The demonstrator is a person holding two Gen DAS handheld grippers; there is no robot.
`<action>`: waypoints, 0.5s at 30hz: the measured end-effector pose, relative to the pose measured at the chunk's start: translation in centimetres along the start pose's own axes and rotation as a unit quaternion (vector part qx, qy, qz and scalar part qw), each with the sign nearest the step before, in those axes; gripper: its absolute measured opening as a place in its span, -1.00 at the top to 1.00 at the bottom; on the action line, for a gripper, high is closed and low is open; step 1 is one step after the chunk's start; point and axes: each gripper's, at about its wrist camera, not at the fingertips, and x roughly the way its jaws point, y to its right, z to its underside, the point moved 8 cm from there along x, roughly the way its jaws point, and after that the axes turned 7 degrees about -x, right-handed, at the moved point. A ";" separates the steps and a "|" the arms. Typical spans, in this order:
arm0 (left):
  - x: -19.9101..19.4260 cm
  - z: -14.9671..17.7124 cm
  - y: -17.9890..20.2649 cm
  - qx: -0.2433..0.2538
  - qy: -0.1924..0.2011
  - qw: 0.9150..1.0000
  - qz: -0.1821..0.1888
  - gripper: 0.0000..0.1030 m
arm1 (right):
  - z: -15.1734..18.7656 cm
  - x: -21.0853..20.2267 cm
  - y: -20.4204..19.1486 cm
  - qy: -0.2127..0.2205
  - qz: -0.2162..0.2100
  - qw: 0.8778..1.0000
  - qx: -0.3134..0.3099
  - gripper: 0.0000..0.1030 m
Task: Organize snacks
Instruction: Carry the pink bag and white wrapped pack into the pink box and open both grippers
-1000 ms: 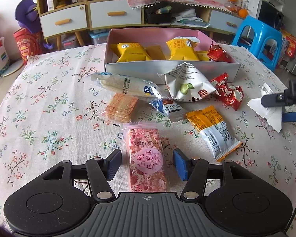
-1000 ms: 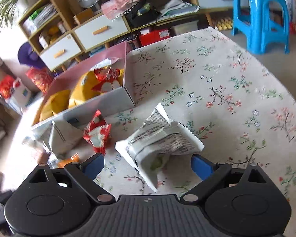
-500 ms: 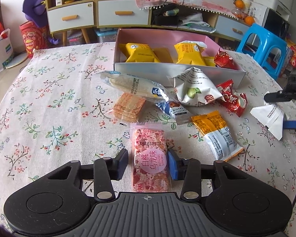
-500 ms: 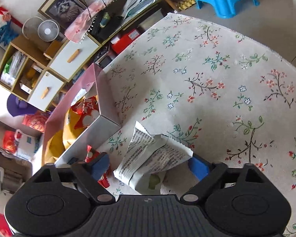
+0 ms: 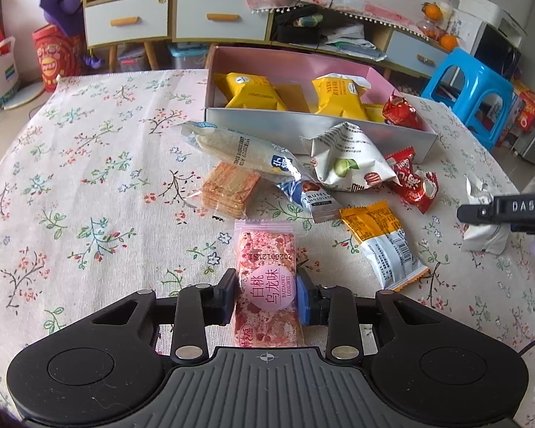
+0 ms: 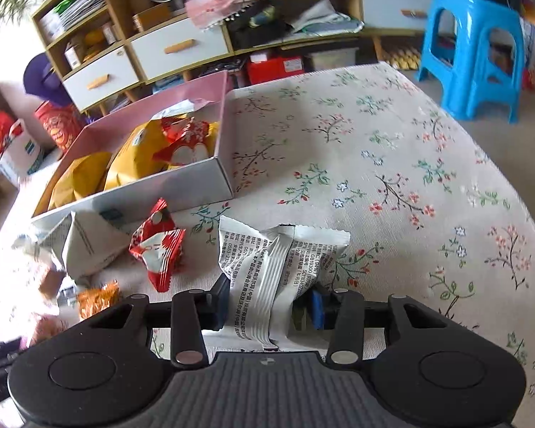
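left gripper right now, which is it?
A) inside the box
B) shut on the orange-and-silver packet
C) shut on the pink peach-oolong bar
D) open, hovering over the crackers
C: in the left wrist view the left gripper has both pads pressed against the sides of the pink bar, on the tablecloth short of the box.

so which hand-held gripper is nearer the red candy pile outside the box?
Right. The right hand-held gripper sits just beside the red candy pile; the left hand-held gripper is across several snacks.
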 end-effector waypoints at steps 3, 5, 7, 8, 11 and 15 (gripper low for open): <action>0.0 -0.2 -0.5 -0.023 -0.007 1.000 0.010 0.43 | 0.0 -0.1 0.0 0.001 0.001 1.000 -0.002 0.39; 0.0 -0.4 -1.0 -0.044 -0.014 0.999 0.016 0.43 | -0.1 -0.1 0.1 -0.001 0.002 1.000 0.002 0.41; 0.0 -0.6 -1.4 -0.059 -0.019 0.998 0.019 0.43 | -0.2 -0.2 0.1 -0.005 0.001 1.000 0.009 0.43; 0.0 -0.7 -1.5 -0.065 -0.021 0.997 0.020 0.43 | -0.2 -0.3 -0.1 -0.006 -0.001 1.000 0.013 0.43; -0.1 -0.9 -1.8 -0.081 -0.026 0.996 0.024 0.43 | -0.3 -0.5 -0.7 -0.010 -0.010 1.000 0.019 0.43; -0.5 -1.6 -1.7 -0.091 -0.021 0.995 0.030 0.43 | -0.5 -0.8 -1.4 -0.007 -0.015 1.000 0.017 0.44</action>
